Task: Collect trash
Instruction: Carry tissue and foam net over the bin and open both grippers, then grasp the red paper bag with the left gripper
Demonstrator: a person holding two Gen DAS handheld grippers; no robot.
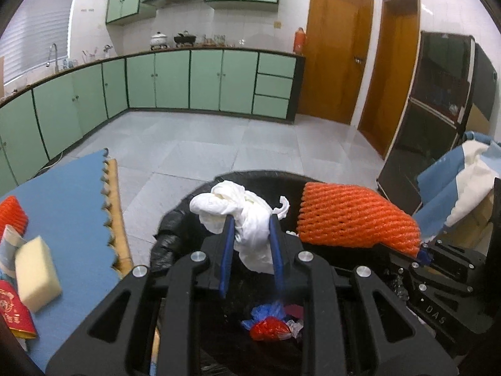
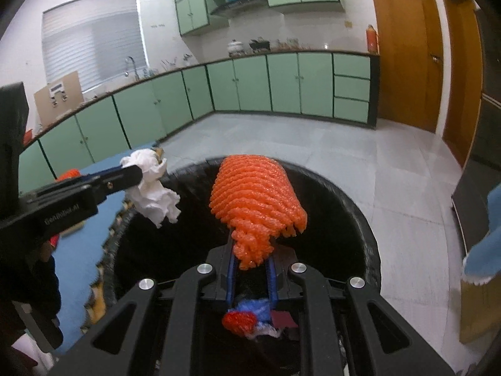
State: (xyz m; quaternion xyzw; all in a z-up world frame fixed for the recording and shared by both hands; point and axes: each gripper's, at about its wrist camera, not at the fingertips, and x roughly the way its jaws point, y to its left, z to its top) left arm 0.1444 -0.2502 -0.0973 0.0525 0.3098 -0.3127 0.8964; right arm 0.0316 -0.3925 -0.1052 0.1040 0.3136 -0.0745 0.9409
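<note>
Hovering over black bin (image 2: 360, 219): left tongs (image 1: 250, 219) clamp white tissue wad (image 1: 244, 216), right tongs (image 2: 252, 250) pinch orange foam net (image 2: 256, 194). Best release both squarely above opening, bag trash directly below.

The right gripper (image 1: 423, 254), seen from the left wrist, carries the pale letters "DAS" on its black body. The left gripper (image 2: 125, 174), seen from the right wrist, bears a blurred white mark on its side that seems to read "GenRobot.AI". A red packet (image 1: 14, 311) on the blue mat shows gold print, too small to read.
</note>
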